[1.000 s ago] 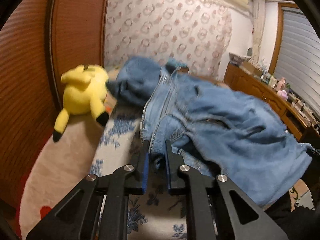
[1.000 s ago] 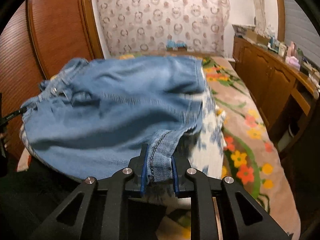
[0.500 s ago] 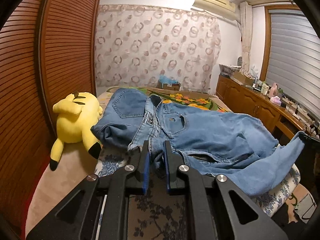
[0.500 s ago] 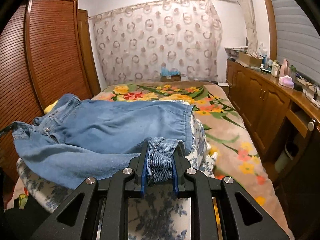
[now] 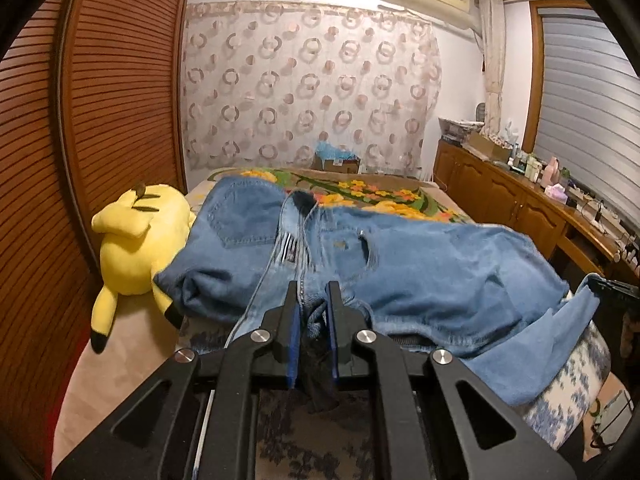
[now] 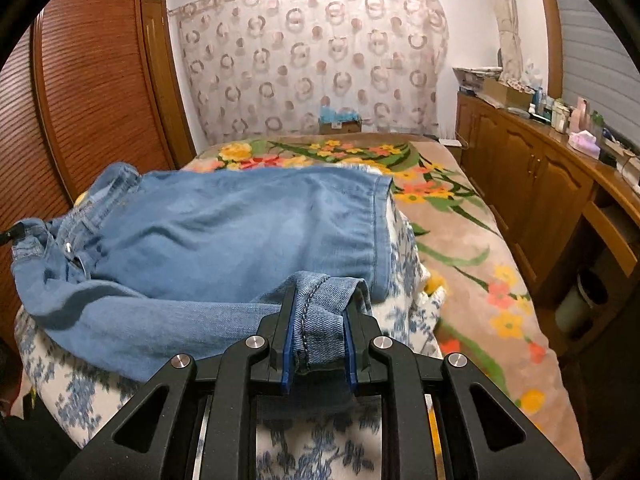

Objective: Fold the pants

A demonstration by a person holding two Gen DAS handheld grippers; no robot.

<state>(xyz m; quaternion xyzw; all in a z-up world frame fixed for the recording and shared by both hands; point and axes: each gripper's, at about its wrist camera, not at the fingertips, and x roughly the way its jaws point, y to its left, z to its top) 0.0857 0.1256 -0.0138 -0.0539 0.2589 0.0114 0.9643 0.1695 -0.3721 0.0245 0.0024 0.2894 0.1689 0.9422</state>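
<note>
While the jeans (image 6: 224,236) lie spread across the blue-flowered quilt (image 6: 320,452) at the near end of the bed (image 6: 472,248), you have both ends in hand. Your left tool (image 5: 313,308) is closed narrow on the waistband by the fly; your right tool (image 6: 318,320) is clamped on a stitched leg hem, folded double between its blue pads. The long axis of the garment runs side to side between your tools, waist toward your left, hems toward your right, so the coming fold turns on carrying one end across to the other. The second leg lies flat beyond your right tool, its hem toward the floral blanket. The denim is heavy, mid-blue, seamed and slightly rumpled. How much cloth the left pads hold is hard to judge, since shadow fills the gap. A soft yellow plush toy (image 5: 136,236) lies just beside the waistband.
</note>
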